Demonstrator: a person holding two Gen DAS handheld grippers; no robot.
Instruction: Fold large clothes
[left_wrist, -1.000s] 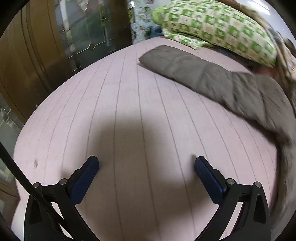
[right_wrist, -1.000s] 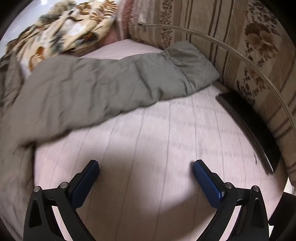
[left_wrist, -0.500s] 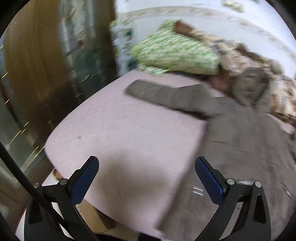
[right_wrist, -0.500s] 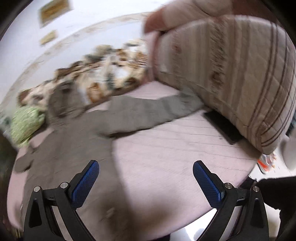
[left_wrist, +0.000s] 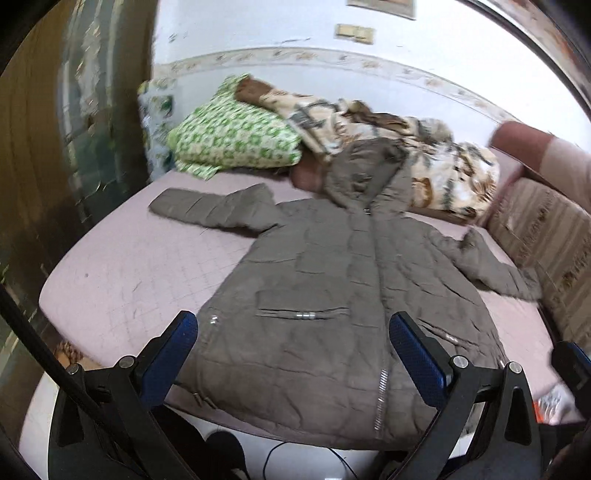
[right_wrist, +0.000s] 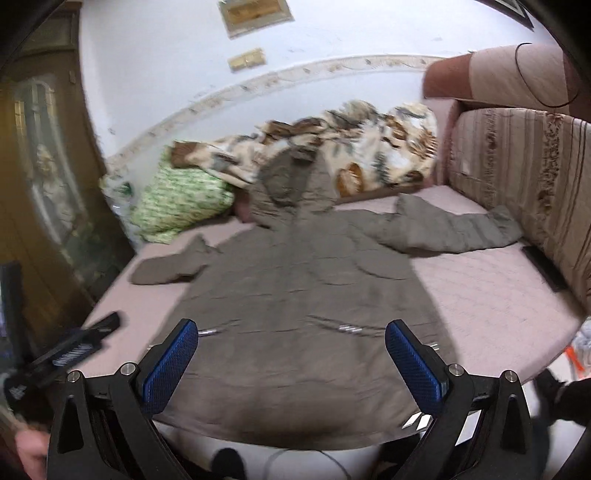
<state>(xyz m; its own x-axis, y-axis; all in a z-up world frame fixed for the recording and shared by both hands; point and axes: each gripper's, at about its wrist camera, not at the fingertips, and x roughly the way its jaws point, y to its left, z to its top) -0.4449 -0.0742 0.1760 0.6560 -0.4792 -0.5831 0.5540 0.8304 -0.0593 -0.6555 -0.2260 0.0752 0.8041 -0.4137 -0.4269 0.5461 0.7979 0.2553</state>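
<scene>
A large grey-brown quilted hooded coat (left_wrist: 332, 295) lies front up on the pink bed (left_wrist: 140, 266), both sleeves spread out and the hood toward the pillows. It also shows in the right wrist view (right_wrist: 306, 306). My left gripper (left_wrist: 293, 354) is open and empty, held above the coat's hem near the bed's front edge. My right gripper (right_wrist: 291, 358) is open and empty above the hem too. The left gripper shows at the left edge of the right wrist view (right_wrist: 74, 347).
A green patterned pillow (left_wrist: 232, 144) and a leaf-print blanket (left_wrist: 406, 147) lie at the head of the bed. A striped cushion (right_wrist: 524, 184) stands along the right side, a dark flat object (right_wrist: 543, 269) beside it. A wooden door (left_wrist: 44, 155) is at left.
Both grippers have pulled back and up from close over the sleeves and mattress. The whole coat and bed now show. Both stay open.
</scene>
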